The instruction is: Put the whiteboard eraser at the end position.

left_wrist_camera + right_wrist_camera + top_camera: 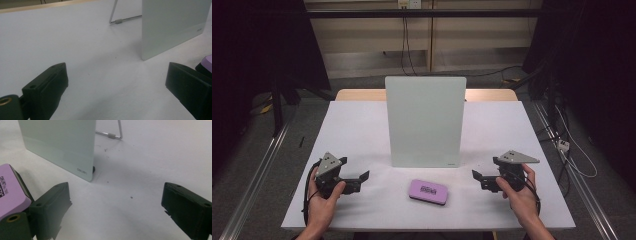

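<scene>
A pale green glass board [425,120] stands upright on a wire stand in the middle of the white table [357,125]. A purple eraser [428,192] with a black base lies flat in front of it, near the table's front edge. My left gripper [362,179] rests at the front left, held in a hand, open and holding nothing, its jaws facing the eraser. My right gripper [478,177] sits at the front right, also open and holding nothing. The eraser's edge [207,62] shows beyond my left gripper's [115,85] right jaw. The eraser [10,190] lies behind my right gripper's [115,205] left jaw.
The board's wire stand [117,21] reaches back behind it, with its foot [110,135] on the table. Cables run along the floor behind the table and on the right. A wooden strip [362,94] edges the table's far side.
</scene>
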The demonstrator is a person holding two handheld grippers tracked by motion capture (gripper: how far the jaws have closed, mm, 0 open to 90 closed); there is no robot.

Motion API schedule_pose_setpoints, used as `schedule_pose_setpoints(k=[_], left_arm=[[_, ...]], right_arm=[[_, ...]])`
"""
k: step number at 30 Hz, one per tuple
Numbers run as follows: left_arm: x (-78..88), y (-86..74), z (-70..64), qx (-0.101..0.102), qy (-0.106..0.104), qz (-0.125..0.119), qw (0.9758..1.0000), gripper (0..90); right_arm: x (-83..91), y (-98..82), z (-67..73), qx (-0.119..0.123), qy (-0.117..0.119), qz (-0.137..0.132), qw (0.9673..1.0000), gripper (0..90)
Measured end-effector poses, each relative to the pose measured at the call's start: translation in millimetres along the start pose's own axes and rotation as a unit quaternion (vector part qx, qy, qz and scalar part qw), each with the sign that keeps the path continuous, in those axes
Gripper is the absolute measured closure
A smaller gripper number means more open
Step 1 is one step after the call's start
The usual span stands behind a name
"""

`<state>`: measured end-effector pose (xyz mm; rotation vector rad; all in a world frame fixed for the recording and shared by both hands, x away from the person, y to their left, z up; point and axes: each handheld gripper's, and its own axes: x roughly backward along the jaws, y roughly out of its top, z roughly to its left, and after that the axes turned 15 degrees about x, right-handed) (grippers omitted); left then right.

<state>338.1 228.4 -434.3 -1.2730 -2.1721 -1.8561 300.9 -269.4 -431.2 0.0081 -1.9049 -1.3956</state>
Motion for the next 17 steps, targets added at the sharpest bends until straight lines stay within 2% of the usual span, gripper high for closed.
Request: schedule_pose_setpoints(k=[7,12,17], left_arm=[[0.4,-0.3,-0.4,0.001,0.004,-0.001,1.0,4.4],[-0.1,-0.2,-0.4,0.003,0.005,-0.002,1.0,4.4],[-0.6,1.1,0.6,0.007,-0.001,0.001,1.0,4.4]], right_arm=[[9.6,-16.3,-8.7,-0.021,-0.021,-0.007,0.9995,8.4],[12.6,-28.7,-12.5,-0.023,-0.034,-0.003,0.9991,8.6],[15.2,-28.3,-15.0,-0.027,-0.045,-0.007,0.9986,8.3]])
